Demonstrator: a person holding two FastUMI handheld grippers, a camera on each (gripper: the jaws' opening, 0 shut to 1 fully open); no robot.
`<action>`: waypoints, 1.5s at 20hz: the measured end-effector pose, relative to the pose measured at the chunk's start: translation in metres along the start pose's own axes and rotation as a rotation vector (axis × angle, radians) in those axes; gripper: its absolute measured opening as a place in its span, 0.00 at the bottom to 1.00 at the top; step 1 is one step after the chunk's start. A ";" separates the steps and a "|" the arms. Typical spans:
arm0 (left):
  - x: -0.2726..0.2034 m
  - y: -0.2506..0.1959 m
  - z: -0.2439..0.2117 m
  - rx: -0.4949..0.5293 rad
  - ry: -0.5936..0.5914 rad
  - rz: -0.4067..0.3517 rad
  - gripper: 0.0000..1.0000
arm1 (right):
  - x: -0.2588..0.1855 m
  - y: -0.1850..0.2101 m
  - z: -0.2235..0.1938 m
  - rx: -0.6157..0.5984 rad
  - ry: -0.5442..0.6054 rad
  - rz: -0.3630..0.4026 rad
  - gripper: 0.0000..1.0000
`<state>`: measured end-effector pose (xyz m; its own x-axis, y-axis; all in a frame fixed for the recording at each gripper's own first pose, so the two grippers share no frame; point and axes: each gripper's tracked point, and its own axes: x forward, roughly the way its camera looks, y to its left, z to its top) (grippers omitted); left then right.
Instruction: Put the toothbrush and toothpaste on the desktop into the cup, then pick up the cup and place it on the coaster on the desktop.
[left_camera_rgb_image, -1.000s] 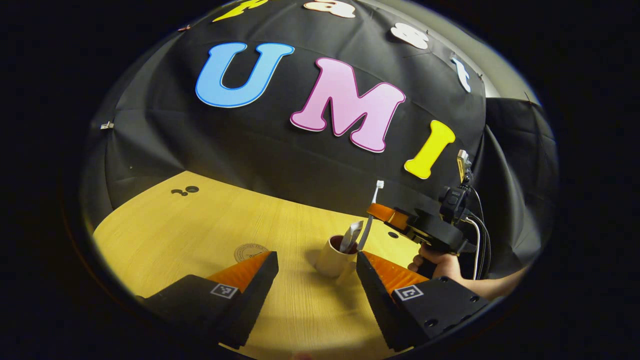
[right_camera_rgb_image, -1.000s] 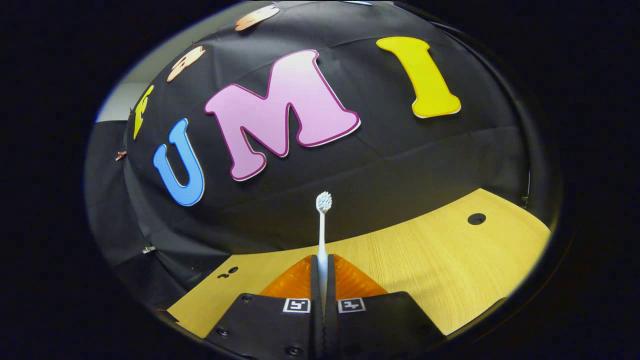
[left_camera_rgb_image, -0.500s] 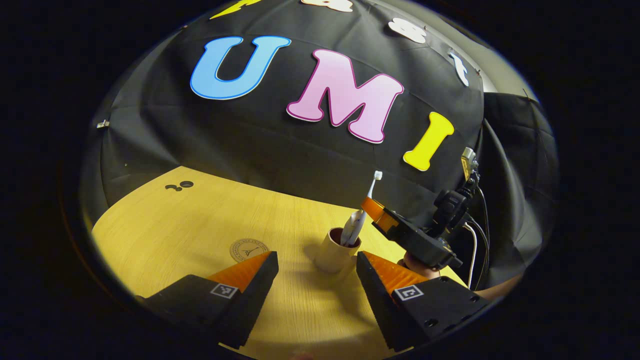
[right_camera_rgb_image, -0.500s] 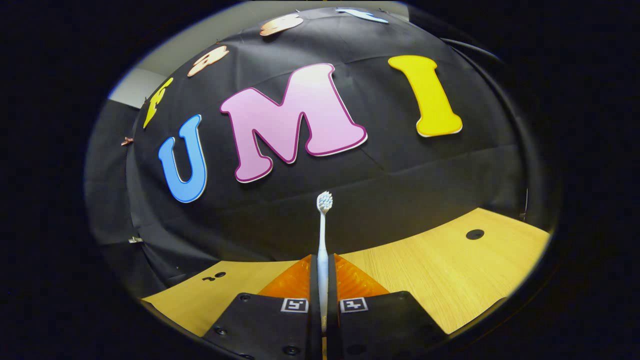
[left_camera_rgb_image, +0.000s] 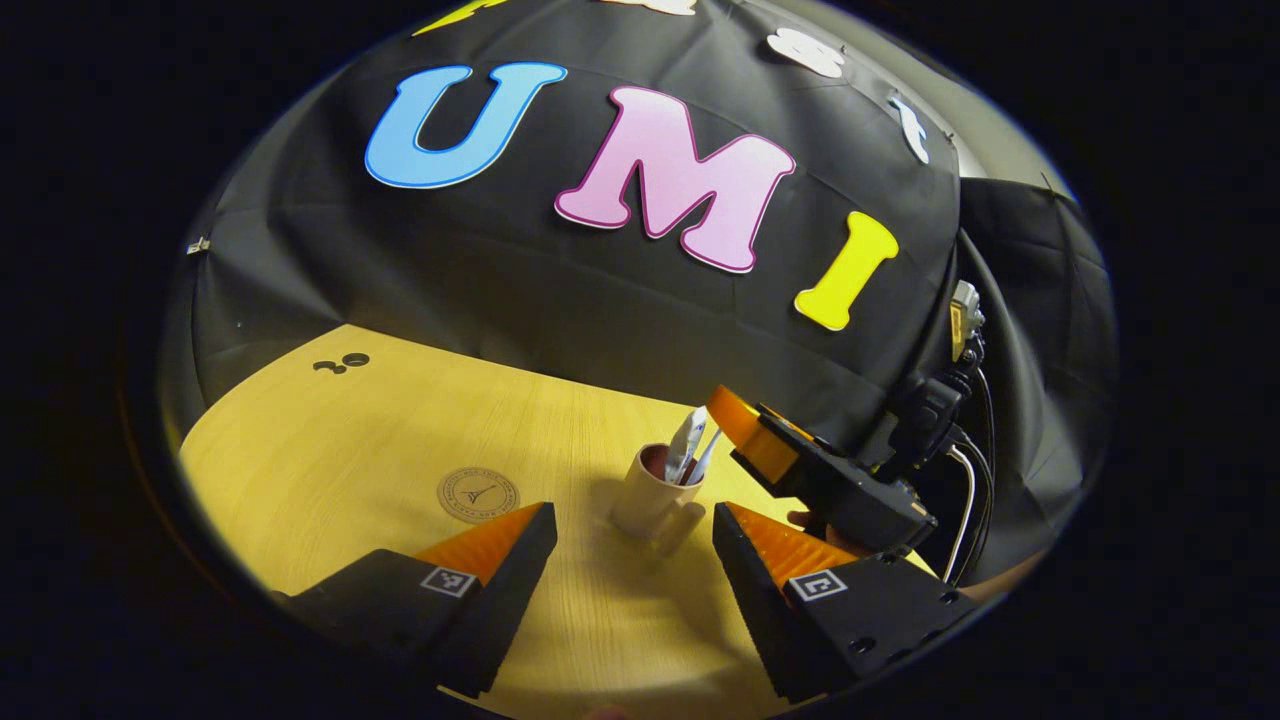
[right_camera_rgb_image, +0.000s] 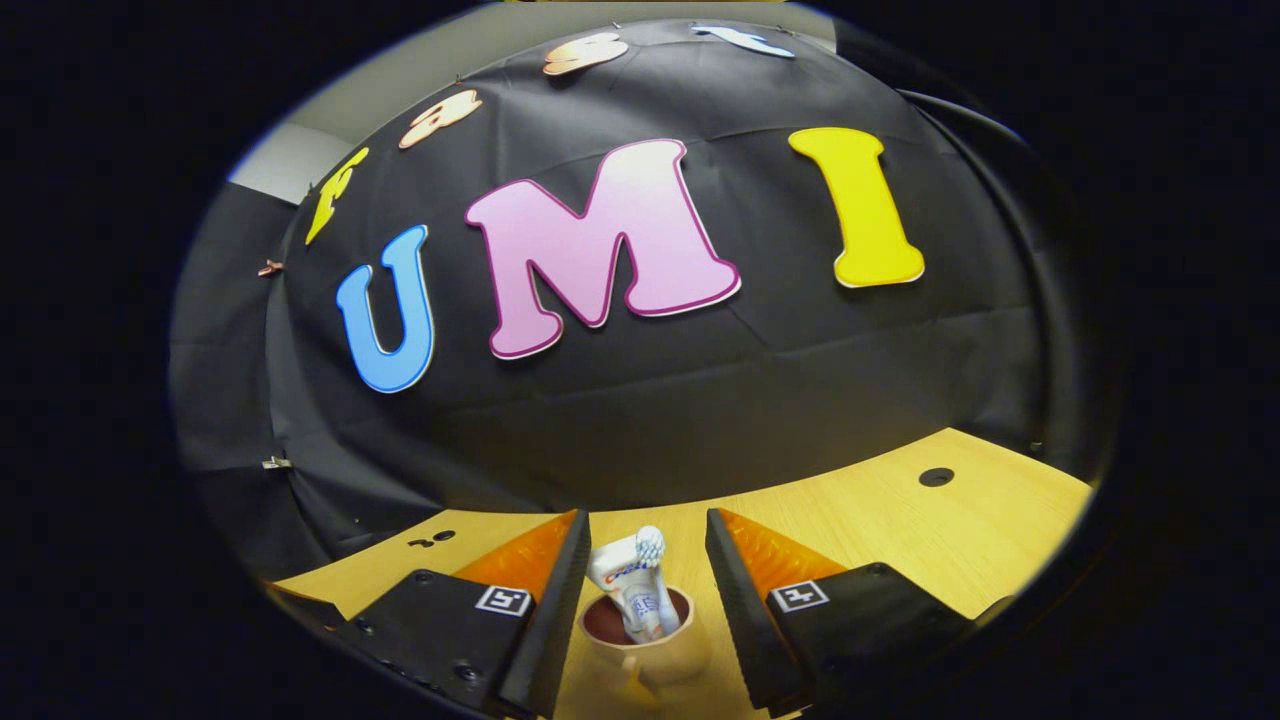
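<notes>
Claws first: the left claw (left_camera_rgb_image: 625, 545) is wide open and holds nothing. It sits at the bottom of the left gripper view, low over the bench (left_camera_rgb_image: 330, 470).

On the left of that view, the round coaster (left_camera_rgb_image: 478, 494) lies flat on the bench, just past the left finger. Near the middle stands the cup (left_camera_rgb_image: 652, 492), upright, a little way from the coaster. The toothpaste (left_camera_rgb_image: 686, 447) and the toothbrush (left_camera_rgb_image: 703, 460) both stick out of the cup. To the right, the right claw (left_camera_rgb_image: 735, 420) hangs just beside the cup top.

In the right gripper view, the right claw (right_camera_rgb_image: 640, 560) is open wide, and the cup (right_camera_rgb_image: 640, 640) sits low between its fingers. The toothpaste (right_camera_rgb_image: 630, 590) and the brush head (right_camera_rgb_image: 651, 545) poke up from it.

I think both things are in, so the cup needs lifting next. The cup could tip if a finger bumps the tall things inside. It could slip if the claw grabs only the rim. It could land half off the coaster if set down too soon.
</notes>
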<state>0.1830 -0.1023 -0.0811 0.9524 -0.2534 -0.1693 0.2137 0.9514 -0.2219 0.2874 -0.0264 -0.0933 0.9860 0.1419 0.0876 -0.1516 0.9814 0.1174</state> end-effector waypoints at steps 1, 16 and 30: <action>-0.001 -0.001 0.001 -0.005 -0.004 0.000 0.98 | -0.001 -0.004 0.001 0.011 0.016 -0.020 0.75; -0.058 0.036 0.020 -0.017 -0.047 0.119 0.98 | -0.028 0.008 -0.009 -0.052 0.389 -0.023 0.97; -0.107 0.090 -0.003 -0.083 -0.069 0.275 0.97 | -0.031 0.030 -0.089 -0.078 0.895 0.032 0.98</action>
<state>0.1002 0.0098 -0.0856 0.9852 0.0270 -0.1690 -0.0703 0.9643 -0.2554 0.2581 0.0101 -0.1804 0.6711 0.1847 -0.7180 -0.2068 0.9767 0.0579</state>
